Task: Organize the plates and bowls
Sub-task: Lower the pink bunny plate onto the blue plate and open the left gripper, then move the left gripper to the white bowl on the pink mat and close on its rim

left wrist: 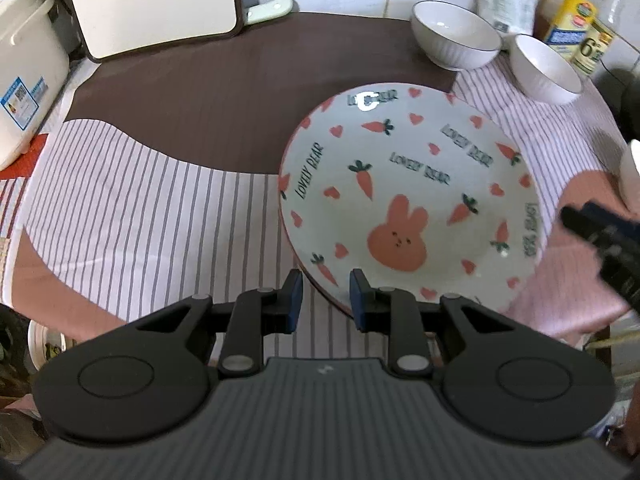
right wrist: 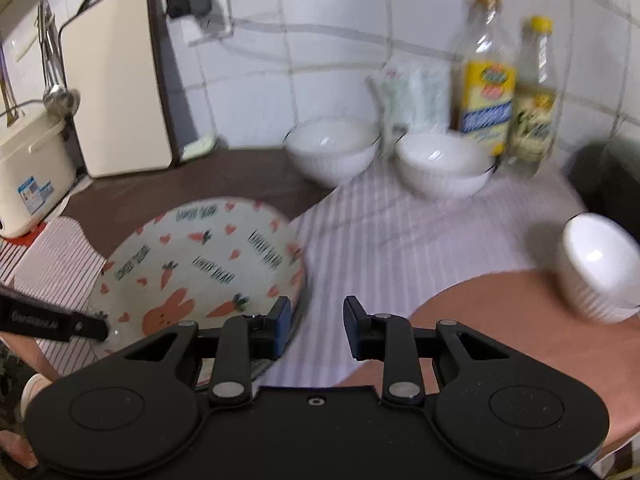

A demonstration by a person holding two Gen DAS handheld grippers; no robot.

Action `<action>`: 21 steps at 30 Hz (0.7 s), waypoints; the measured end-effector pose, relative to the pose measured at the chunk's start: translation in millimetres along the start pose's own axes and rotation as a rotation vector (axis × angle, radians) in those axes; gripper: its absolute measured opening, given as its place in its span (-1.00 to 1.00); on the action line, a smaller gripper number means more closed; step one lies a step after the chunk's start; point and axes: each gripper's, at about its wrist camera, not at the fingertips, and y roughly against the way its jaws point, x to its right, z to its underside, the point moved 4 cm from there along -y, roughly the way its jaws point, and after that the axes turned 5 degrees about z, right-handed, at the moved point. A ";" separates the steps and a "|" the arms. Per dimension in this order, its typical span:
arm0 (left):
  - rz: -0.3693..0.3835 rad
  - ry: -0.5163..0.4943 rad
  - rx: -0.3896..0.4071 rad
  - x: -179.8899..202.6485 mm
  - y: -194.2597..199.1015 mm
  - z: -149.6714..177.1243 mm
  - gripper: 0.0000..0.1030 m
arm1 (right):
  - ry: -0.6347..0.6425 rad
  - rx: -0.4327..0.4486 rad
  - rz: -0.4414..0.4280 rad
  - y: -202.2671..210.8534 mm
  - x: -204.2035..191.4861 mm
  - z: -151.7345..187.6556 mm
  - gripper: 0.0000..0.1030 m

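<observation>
A wide patterned plate (left wrist: 408,196) with carrots, hearts and a pink rabbit lies on the striped cloth; it also shows in the right wrist view (right wrist: 200,264). My left gripper (left wrist: 325,294) is open, its fingers straddling the plate's near rim without closing on it. My right gripper (right wrist: 316,324) is open and empty, just right of the plate. Two white bowls (left wrist: 456,34) (left wrist: 544,70) stand at the back right, also in the right wrist view (right wrist: 332,148) (right wrist: 444,164). A third small white bowl (right wrist: 596,264) stands at the right.
Two oil bottles (right wrist: 484,76) (right wrist: 534,92) and a plastic packet (right wrist: 412,96) stand behind the bowls by the tiled wall. A cutting board (left wrist: 156,0) leans at the back left. A white rice cooker (left wrist: 24,80) sits at the far left.
</observation>
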 end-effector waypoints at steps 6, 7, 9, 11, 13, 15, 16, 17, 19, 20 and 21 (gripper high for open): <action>0.020 -0.079 0.031 29.6 34.4 4.3 -0.50 | -0.052 0.090 -0.006 46.4 40.5 -7.5 -0.28; 0.022 -0.096 0.037 35.8 40.0 4.7 -0.45 | -0.076 0.100 -0.020 54.1 48.1 -5.3 -0.24; 0.025 -0.130 0.054 49.1 52.1 5.5 -0.38 | -0.120 0.124 -0.034 70.0 63.6 1.7 -0.24; 0.039 -0.157 0.066 63.5 62.6 6.2 -0.36 | -0.146 0.148 -0.021 84.4 76.9 9.3 -0.22; 0.070 -0.173 0.076 76.8 71.5 6.1 -0.30 | -0.146 0.181 0.014 96.9 87.0 14.6 -0.13; 0.114 -0.188 0.090 93.7 80.5 5.8 -0.21 | -0.145 0.211 0.043 106.6 96.8 17.5 -0.07; 0.126 -0.200 0.099 103.1 84.3 5.5 -0.21 | -0.143 0.224 0.060 110.2 101.9 17.5 -0.04; 0.129 -0.216 0.107 112.0 86.8 5.3 -0.21 | -0.138 0.236 0.082 114.4 106.6 17.9 -0.02; 0.137 -0.250 0.127 129.6 91.6 4.0 -0.20 | -0.130 0.260 0.110 121.9 116.5 17.7 0.07; 0.145 -0.260 0.133 137.7 92.9 2.7 -0.20 | -0.128 0.269 0.118 124.7 120.5 17.7 0.10; 0.156 -0.266 0.138 144.9 94.2 1.2 -0.20 | -0.125 0.277 0.124 127.0 124.3 18.5 0.18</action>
